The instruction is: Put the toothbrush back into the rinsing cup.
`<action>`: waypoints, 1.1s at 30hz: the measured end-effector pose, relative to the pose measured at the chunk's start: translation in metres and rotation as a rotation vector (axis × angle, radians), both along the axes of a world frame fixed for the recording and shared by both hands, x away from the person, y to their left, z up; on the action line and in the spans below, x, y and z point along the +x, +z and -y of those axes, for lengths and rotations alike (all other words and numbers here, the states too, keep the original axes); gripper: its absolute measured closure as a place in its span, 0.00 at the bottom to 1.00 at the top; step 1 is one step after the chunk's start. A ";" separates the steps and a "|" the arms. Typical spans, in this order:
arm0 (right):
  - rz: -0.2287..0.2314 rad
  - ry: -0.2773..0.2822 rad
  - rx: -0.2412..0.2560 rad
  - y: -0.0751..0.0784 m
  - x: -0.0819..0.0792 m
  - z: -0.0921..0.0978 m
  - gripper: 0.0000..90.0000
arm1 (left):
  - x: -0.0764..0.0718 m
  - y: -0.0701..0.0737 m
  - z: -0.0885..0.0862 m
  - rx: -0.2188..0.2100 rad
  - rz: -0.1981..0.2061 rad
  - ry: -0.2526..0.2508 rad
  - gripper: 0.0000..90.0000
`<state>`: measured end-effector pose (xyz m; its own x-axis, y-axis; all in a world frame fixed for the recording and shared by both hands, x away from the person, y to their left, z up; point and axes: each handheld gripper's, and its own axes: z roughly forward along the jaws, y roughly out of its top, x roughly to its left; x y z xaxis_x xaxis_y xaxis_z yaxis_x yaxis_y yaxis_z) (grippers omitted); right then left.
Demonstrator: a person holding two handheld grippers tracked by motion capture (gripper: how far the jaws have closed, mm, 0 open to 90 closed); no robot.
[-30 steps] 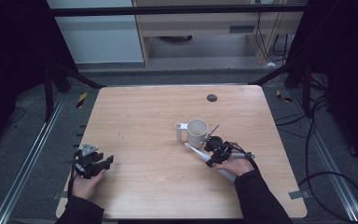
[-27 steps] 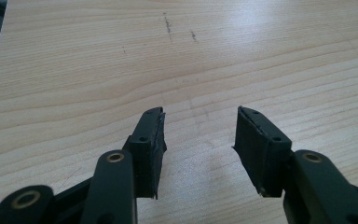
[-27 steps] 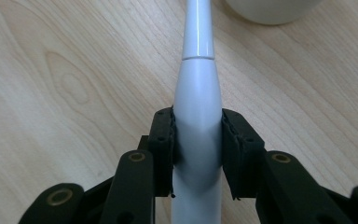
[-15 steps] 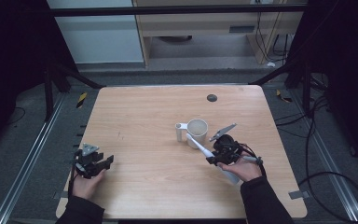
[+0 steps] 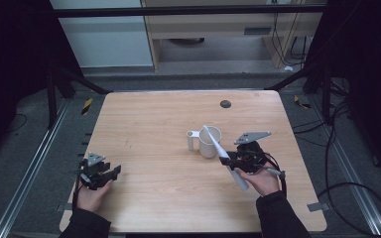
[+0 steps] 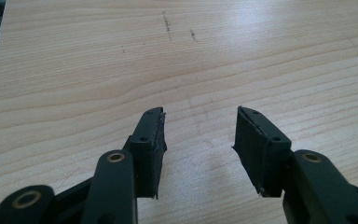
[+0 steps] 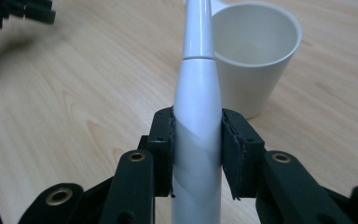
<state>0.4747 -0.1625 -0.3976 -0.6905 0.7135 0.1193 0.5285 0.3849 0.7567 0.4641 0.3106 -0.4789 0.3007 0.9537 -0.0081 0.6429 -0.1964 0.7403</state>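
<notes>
Table: light wood, bare over most of its surface, with a small dark round mark near the far edge.

Right gripper: held in the person's right hand at the near right of the table. In the right gripper view its jaws are closed on a white toothbrush, one pad on each side of the thick lower handle. In the high view the toothbrush runs at a slant, its butt end low near the hand and its narrow end raised over the cup. Whether the tip touches the cup's rim or sits inside it cannot be told.

Cup: white, upright on the table right of centre, just beyond the right gripper. The right gripper view shows the cup open at the top and its inside empty. The toothbrush neck crosses in front of its left rim.

A small white upright piece stands just beside the cup on its left. What it is cannot be told.

Left gripper: held in the left hand at the near left corner of the table, well apart from the cup. In the left gripper view its jaws stand apart with bare wood between them, gripping nothing. It sits low over the table; contact with the surface cannot be told.
</notes>
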 end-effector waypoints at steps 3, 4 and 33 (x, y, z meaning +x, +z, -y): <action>0.041 -0.035 0.044 0.003 -0.001 0.004 0.74 | 0.000 0.000 0.001 0.001 0.000 -0.002 0.58; 0.054 -0.044 0.062 0.004 -0.001 0.005 0.74 | 0.000 0.000 0.001 0.001 -0.001 -0.003 0.58; 0.298 -0.244 0.286 0.041 0.026 -0.012 0.74 | 0.000 0.000 0.002 0.000 0.001 -0.007 0.58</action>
